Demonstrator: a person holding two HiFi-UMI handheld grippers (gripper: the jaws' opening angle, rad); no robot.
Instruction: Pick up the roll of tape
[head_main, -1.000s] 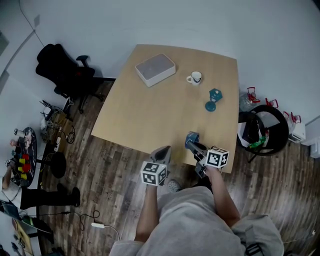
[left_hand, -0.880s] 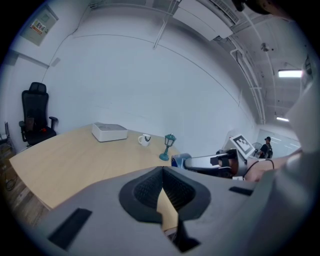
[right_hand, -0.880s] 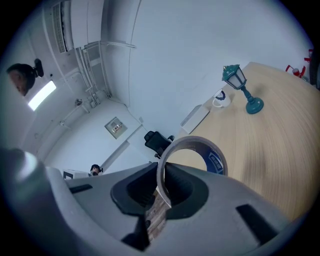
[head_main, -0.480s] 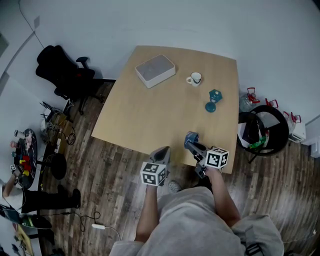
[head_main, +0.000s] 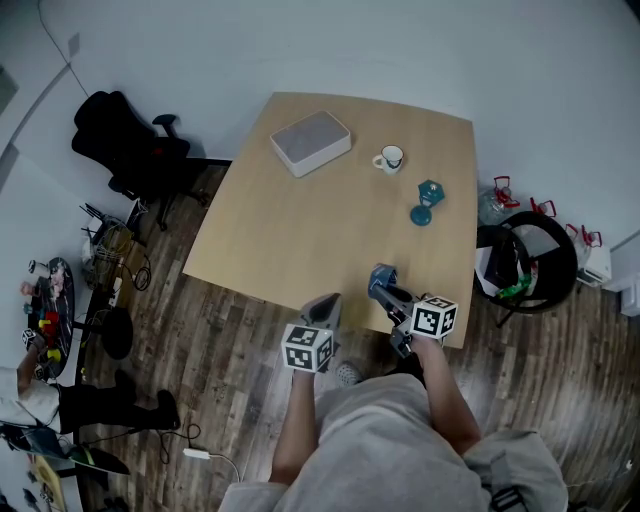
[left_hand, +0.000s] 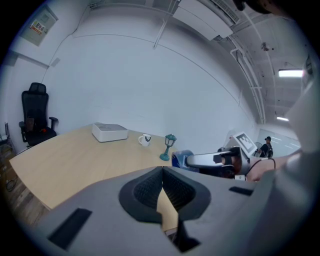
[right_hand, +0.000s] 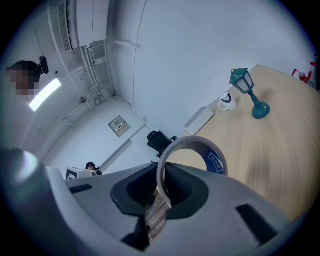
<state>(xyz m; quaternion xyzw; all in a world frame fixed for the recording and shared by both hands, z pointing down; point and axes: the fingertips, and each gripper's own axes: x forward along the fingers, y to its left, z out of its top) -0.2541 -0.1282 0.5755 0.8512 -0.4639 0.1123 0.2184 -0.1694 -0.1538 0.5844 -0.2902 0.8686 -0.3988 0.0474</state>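
The roll of tape sits on edge in the right gripper, ring facing sideways, w/ a blue label showing inside the core. The jaws are only a bit apart and clamped on the ring's wall: one pad inside the hole, the other outside, wall pinched btw them. From the head view the roll of tape is over the near right part of the table, just ahead of the right gripper. Can't tell if its lower edge touches the tabletop.

The left gripper has its jaws together at the tips, nothing btw them (just tabletop showing through the slit lower down). In the head view the left gripper hangs at the table's near edge, beside the right one but apart from it.

Further back on the table: a teal lantern, a mug and a white box, all well apart from the tape. Black office chair stands off the far left corner.
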